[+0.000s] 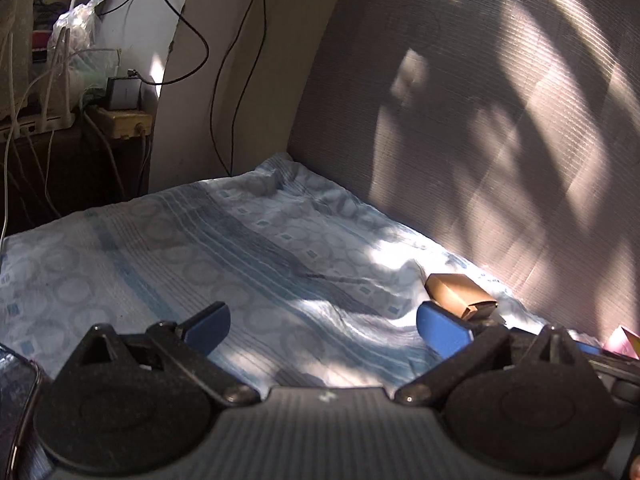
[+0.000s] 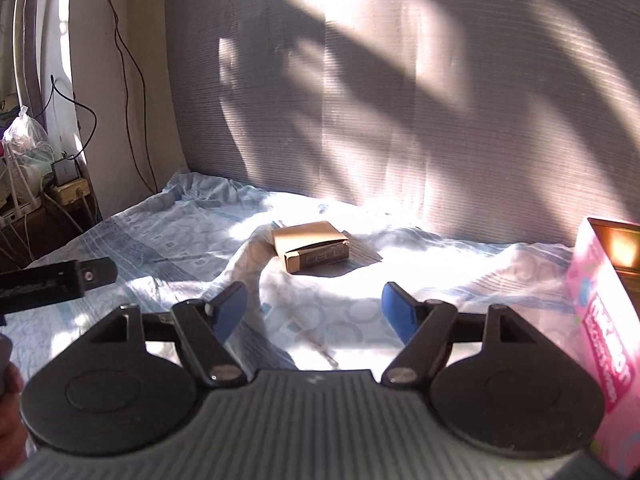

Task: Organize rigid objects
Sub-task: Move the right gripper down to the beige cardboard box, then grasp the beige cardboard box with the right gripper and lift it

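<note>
A wrinkled blue-patterned sheet point(image 2: 168, 240) covers the surface, sunlit in patches, backed by a ribbed grey wall point(image 2: 400, 100). A small brown cardboard box point(image 2: 310, 246) lies flat on the sheet near the wall; a pink box point(image 2: 604, 320) stands at right. Both the left gripper point(image 1: 322, 326) and right gripper point(image 2: 314, 308) have fingers spread, empty.

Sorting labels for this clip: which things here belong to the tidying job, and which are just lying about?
Job:
- brown cardboard box
- pink box

Lying about:
- patterned bedsheet
- plastic bag
- cables
- power adapter
</note>
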Action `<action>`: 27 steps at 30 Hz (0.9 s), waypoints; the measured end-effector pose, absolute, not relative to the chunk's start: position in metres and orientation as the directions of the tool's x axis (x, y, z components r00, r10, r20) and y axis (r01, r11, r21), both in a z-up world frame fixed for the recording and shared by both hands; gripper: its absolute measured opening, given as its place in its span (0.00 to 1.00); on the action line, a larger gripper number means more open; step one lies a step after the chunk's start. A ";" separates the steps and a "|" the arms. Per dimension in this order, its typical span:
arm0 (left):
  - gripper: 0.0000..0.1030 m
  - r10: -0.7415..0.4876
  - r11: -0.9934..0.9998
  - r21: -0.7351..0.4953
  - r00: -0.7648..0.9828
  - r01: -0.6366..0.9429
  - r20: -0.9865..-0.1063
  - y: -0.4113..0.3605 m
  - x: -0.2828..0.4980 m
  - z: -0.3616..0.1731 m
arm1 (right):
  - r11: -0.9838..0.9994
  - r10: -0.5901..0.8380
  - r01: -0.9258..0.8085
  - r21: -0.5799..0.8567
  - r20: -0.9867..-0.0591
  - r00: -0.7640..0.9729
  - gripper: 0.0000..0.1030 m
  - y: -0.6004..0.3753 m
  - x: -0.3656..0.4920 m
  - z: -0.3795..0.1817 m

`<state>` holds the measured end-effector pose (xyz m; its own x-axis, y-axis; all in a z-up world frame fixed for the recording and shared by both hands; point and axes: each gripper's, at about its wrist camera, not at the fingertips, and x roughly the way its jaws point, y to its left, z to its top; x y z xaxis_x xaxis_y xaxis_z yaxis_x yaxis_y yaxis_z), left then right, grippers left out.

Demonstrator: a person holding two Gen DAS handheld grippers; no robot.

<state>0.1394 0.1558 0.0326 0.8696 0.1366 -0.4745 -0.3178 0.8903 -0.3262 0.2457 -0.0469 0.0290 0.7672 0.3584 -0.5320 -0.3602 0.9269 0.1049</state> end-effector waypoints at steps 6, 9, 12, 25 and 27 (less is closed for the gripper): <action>1.00 0.058 0.891 -0.368 0.873 -0.264 -0.485 0.153 0.142 0.030 | 0.936 0.274 -0.353 -0.003 -0.624 0.732 0.87 -0.004 0.333 -0.001; 1.00 0.058 0.910 -0.331 0.869 -0.248 -0.492 0.144 0.145 0.030 | 0.920 0.330 -0.384 0.075 -0.675 0.660 0.74 -0.005 0.355 -0.011; 1.00 0.042 0.914 -0.332 0.866 -0.235 -0.498 0.142 0.147 0.029 | 0.919 0.318 -0.392 0.041 -0.666 0.675 0.70 -0.008 0.336 -0.007; 0.99 -0.557 0.824 -0.390 0.710 0.410 -0.431 0.057 0.131 0.023 | 0.838 0.410 -0.543 0.049 -0.713 0.568 0.71 -0.151 0.088 0.030; 0.93 -0.661 0.751 -0.414 0.596 0.515 -0.457 0.022 0.121 0.020 | 0.841 0.380 -0.541 0.017 -0.730 0.568 0.72 -0.187 0.048 0.031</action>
<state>0.1212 0.0215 0.0204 0.5957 -0.6606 -0.4568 0.5149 0.7506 -0.4140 0.0483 -0.1870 0.0306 0.5684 0.3805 -0.7295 -0.5410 0.8409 0.0170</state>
